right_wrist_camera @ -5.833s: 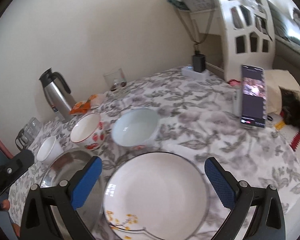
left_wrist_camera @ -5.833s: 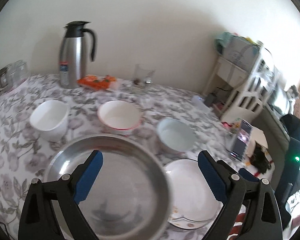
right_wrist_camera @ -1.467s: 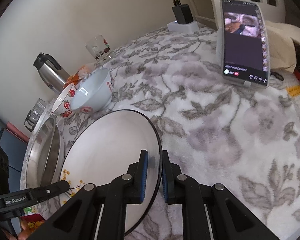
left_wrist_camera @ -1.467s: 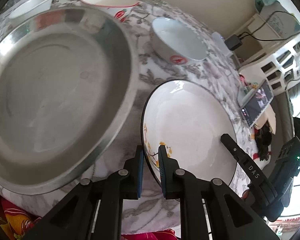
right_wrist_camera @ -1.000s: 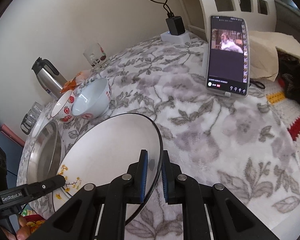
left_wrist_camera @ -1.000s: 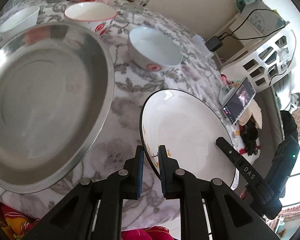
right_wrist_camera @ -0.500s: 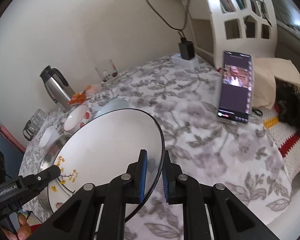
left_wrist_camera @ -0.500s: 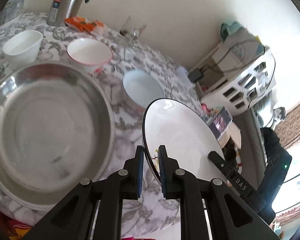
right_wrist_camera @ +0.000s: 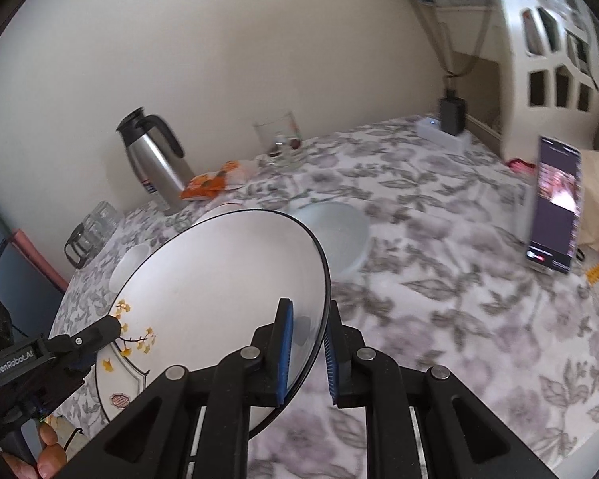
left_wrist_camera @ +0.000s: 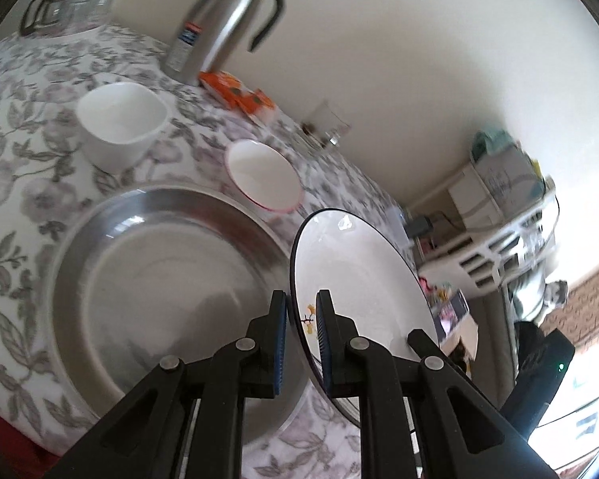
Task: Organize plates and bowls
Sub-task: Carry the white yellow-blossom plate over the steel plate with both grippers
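Left wrist view: left gripper (left_wrist_camera: 302, 321) clamped on the near rim of the white plate (left_wrist_camera: 359, 279) with the black edge and little yellow flower print, lower centre of the frame. Plate tipped up on edge and clear of the floral tablecloth (left_wrist_camera: 24, 183), sitting right of the big steel pan (left_wrist_camera: 159, 279). Probably headed into that pan, hence the tilt to clear its rim.

Right wrist view: right gripper (right_wrist_camera: 308, 353) pinching the opposite rim of the same plate (right_wrist_camera: 219, 279), lower centre. Left gripper (right_wrist_camera: 100, 333) poking in from the lower left, on the flower-print side. Two grips on opposite edges makes sense for something wide, thin and slippery, keeps it from swinging.

Rest of the crockery waiting further back: square-ish white cup (left_wrist_camera: 121, 121) upper left, red-rimmed bowl (left_wrist_camera: 263, 173) mid frame, pale blue bowl (right_wrist_camera: 335, 231) just behind the plate in the right view. Steel thermos jug (left_wrist_camera: 223, 20), orange snack packet (left_wrist_camera: 237, 94) and a glass (right_wrist_camera: 279, 139) along the wall, out of the way. Phone (right_wrist_camera: 555, 203) propped at far right.
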